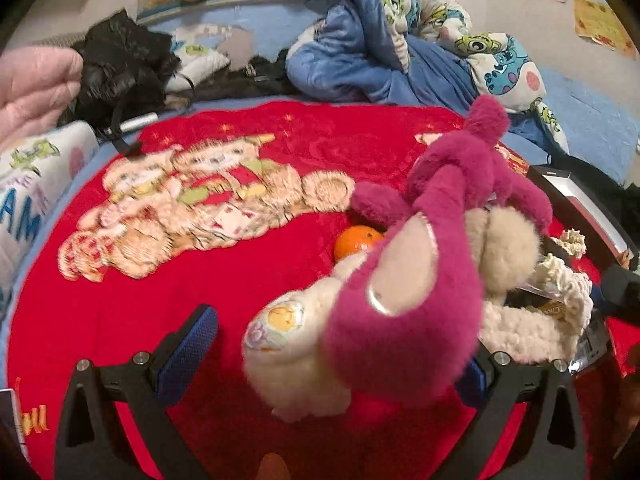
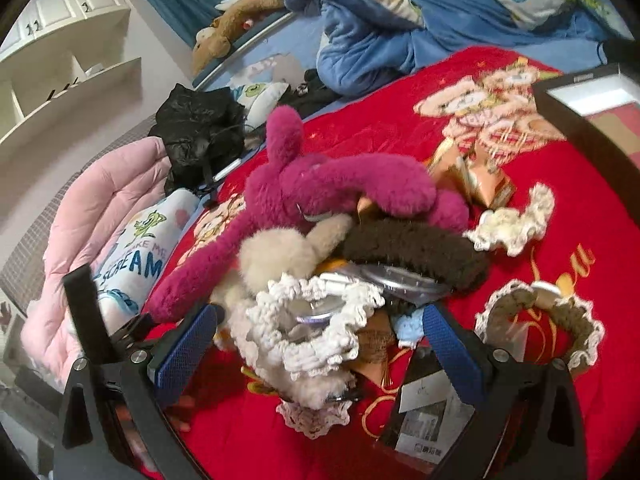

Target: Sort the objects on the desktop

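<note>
Lying over the bed, the red blanket (image 1: 168,320) carries the whole pile and serves as landmark here. Magenta plush toy (image 1: 404,300) sprawls across the blanket's right part in the left wrist view, one limb raised, its body over a cream plush (image 1: 288,344). Behind the magenta toy, on the blanket: an orange (image 1: 356,240). Left claw (image 1: 332,352): spread wide, blue pads on either side of the two plush toys; right pad is hidden behind the magenta fur, so contact cannot be told. Right claw (image 2: 320,348): also spread wide, straddling a white crochet ruffle piece (image 2: 316,328) at the pile's near edge, gripping nothing. Brown fuzzy band (image 2: 412,252) lies just beyond the ruffle, against the magenta toy.
</note>
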